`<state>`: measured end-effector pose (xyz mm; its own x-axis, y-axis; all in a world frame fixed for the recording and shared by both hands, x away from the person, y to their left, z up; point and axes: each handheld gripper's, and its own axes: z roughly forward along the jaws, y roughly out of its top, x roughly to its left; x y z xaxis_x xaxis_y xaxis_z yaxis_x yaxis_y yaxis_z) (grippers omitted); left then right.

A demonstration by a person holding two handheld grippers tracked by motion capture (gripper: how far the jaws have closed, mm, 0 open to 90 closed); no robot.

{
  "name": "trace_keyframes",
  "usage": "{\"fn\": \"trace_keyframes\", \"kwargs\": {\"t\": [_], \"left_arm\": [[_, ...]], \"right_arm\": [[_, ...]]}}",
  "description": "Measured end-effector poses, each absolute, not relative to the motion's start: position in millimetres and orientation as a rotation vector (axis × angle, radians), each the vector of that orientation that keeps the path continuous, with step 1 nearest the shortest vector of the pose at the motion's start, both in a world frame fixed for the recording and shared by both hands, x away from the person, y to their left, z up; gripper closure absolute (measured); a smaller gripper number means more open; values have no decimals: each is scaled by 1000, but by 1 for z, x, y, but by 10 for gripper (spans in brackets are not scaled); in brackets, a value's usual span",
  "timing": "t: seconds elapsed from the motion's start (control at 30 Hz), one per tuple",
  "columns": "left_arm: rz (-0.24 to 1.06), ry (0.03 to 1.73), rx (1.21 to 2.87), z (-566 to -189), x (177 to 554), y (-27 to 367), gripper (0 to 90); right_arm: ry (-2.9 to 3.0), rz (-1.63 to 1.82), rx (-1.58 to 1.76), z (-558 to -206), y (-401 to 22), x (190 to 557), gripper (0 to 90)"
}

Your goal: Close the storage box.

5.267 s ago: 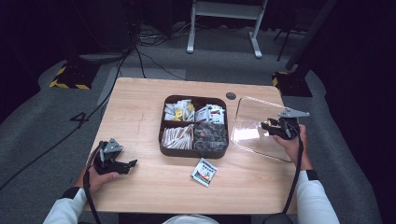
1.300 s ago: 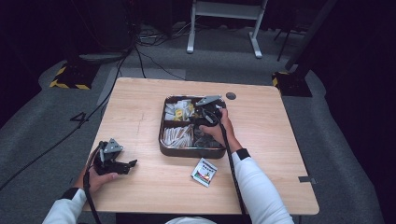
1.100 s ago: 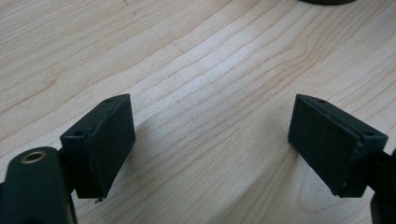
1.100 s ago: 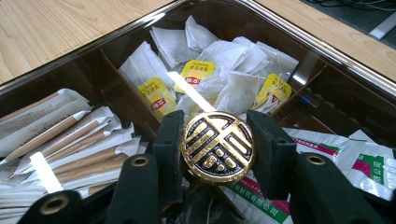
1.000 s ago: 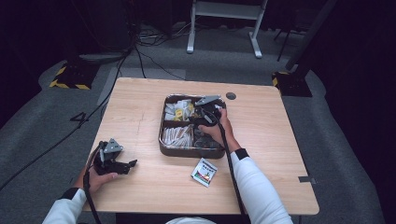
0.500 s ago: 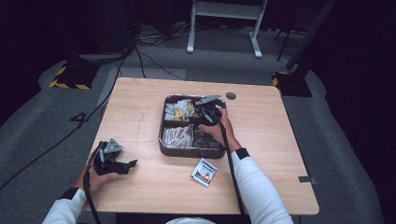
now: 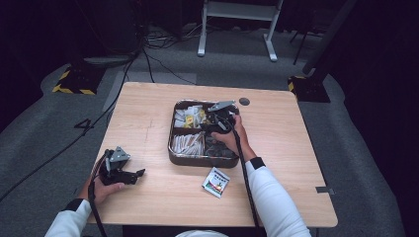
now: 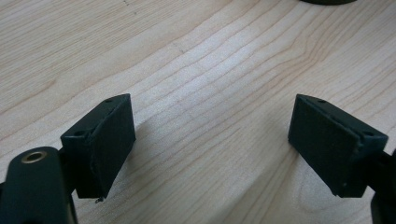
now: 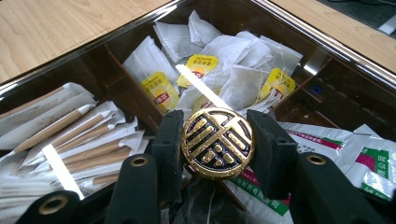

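Note:
A dark compartment box (image 7: 171, 148) stands mid-table with a clear lid over it, seen as glare streaks in the right gripper view. My right gripper (image 7: 217, 117) is shut on the lid's round gold knob (image 9: 217, 143) at the box's centre (image 9: 217, 145). Under the lid lie tea bags with yellow tags (image 9: 161, 95), paper stick sachets (image 9: 70, 135) and green-and-red packets (image 9: 369, 163). My left gripper (image 7: 136, 174) rests low over bare wood at the table's near left, open, with nothing between its jaws (image 8: 212, 149).
One loose sachet (image 7: 216, 181) lies on the table just in front of the box. A small dark round disc (image 7: 244, 101) sits in the tabletop behind the box. Cables and a white stand are on the floor beyond the table.
The clear lid, held out to the right of the box 5.3 s ago, is now over the box with the right gripper. Over the last second nothing visibly moved.

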<state>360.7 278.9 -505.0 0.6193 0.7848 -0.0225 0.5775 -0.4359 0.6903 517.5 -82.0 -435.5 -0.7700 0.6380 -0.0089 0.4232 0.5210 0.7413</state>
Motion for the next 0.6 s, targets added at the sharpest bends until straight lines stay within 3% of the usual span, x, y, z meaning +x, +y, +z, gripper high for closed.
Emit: {"fn": "trace_keyframes", "kwargs": {"t": [0.6], "left_arm": [[398, 1064, 2170, -505, 361, 279, 151]], "right_arm": [[2513, 1088, 925, -435, -80, 515, 584]]}}
